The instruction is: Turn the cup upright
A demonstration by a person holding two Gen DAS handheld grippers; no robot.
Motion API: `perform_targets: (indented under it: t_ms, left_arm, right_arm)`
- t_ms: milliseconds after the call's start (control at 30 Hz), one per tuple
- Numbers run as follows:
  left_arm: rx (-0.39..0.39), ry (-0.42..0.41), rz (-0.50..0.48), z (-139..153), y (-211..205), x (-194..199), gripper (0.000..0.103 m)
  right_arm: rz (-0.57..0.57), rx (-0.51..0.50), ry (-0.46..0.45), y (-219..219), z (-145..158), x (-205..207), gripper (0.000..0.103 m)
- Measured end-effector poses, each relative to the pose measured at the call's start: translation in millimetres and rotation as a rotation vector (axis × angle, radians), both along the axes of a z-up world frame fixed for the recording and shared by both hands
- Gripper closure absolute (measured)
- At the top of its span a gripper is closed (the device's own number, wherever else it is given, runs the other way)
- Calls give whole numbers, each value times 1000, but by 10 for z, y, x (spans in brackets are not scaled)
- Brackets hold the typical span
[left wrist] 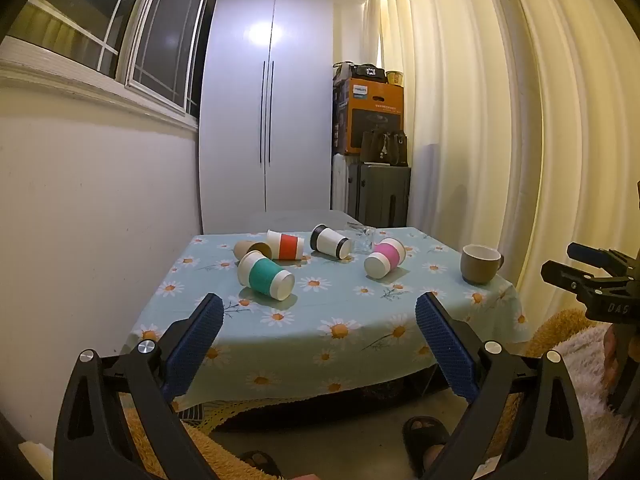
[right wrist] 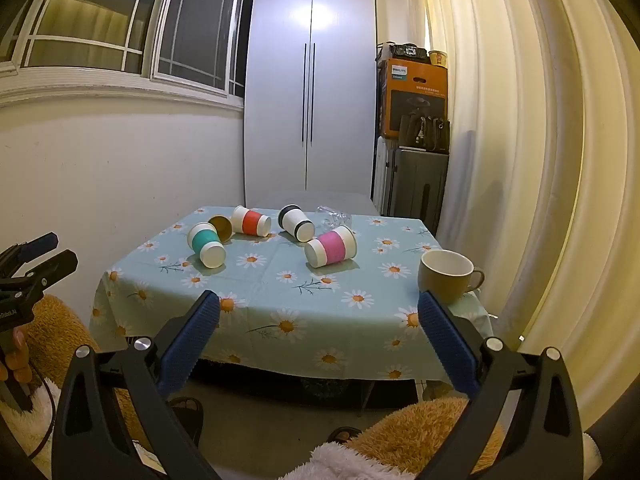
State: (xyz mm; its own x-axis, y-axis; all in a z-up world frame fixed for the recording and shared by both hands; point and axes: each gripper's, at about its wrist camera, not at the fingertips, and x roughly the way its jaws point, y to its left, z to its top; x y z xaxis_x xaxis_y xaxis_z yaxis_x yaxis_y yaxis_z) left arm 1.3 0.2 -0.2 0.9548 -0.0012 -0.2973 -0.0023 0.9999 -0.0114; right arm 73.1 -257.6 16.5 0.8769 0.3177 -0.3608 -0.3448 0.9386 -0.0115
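Fingers (left wrist: 208, 320) of the left gripper (left wrist: 320, 320) and right gripper (right wrist: 320, 316) are spread wide, holding nothing. Ahead of both pairs, well apart, the green-banded cup (left wrist: 266, 275) lies on its side on the surface (left wrist: 360, 320), with more tipped cups behind it; an upright mug (right wrist: 446, 276) stands just past the right gripper's right fingertip.

My two claws, black and blue

I see each claw (left wrist: 319, 312) (right wrist: 319, 310) with ribbed blue pads (left wrist: 444, 340), black triangular-cutout arms and silver screws (left wrist: 146, 346).
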Motion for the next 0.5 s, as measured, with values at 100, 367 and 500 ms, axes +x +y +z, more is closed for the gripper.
perform_targets:
  t_ms: [100, 367, 500]
  left_arm:
    - [-1, -17, 1, 2, -1, -5, 9]
    - [-2, -21, 0, 1, -2, -10, 9]
    - [-2, -20, 0, 0, 0, -10, 9]
  right_arm:
    - [0, -1, -1, 3, -2, 1, 5]
    - [-1, -6, 2, 11, -11, 3, 5]
    - [-1, -5, 4, 0, -10, -6, 5]
